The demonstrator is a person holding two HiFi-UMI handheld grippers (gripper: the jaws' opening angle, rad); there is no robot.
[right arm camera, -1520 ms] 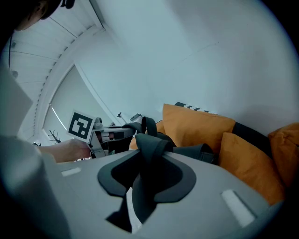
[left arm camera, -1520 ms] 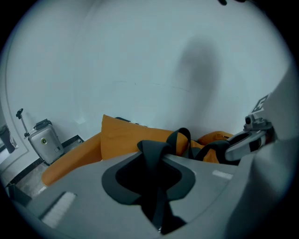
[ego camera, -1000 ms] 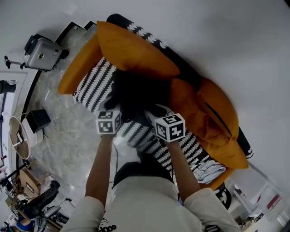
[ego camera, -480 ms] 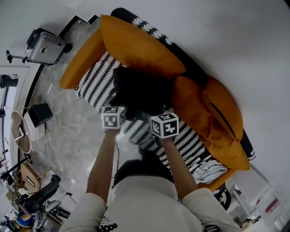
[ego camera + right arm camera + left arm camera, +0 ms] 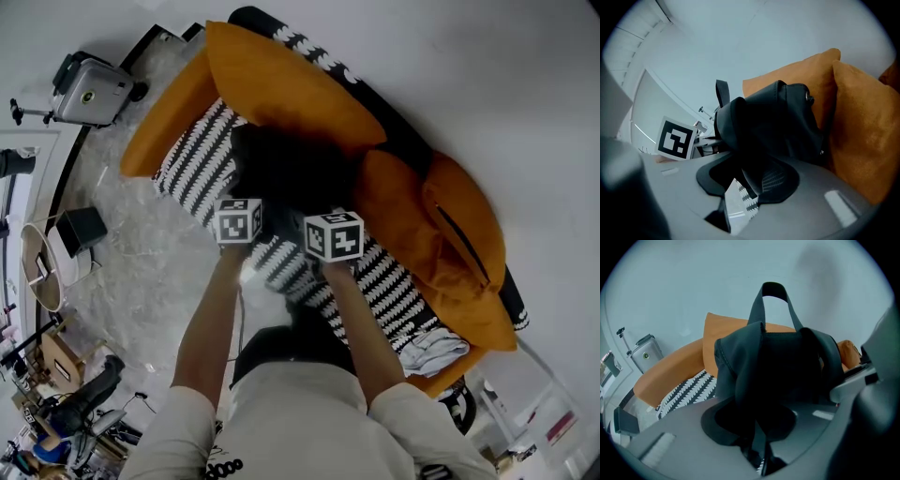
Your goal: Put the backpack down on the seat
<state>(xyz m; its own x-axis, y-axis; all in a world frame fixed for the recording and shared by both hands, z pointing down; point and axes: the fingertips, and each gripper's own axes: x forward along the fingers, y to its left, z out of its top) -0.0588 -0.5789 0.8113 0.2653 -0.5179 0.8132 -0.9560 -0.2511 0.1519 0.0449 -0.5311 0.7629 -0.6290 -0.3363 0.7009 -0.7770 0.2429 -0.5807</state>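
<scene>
Black backpack [image 5: 291, 173] hangs over the striped sofa seat [image 5: 197, 173], seemingly touching it, against an orange cushion [image 5: 281, 89]. Left hand-held gripper [image 5: 759, 448] and right hand-held gripper [image 5: 743, 197] each clamp its dark fabric.

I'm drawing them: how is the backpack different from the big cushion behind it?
The backpack is black; the cushion is orange. The backpack has straps and a top loop; the cushion is plain. The left gripper and right gripper hold the backpack; nothing holds the cushion. Both look soft.
</scene>
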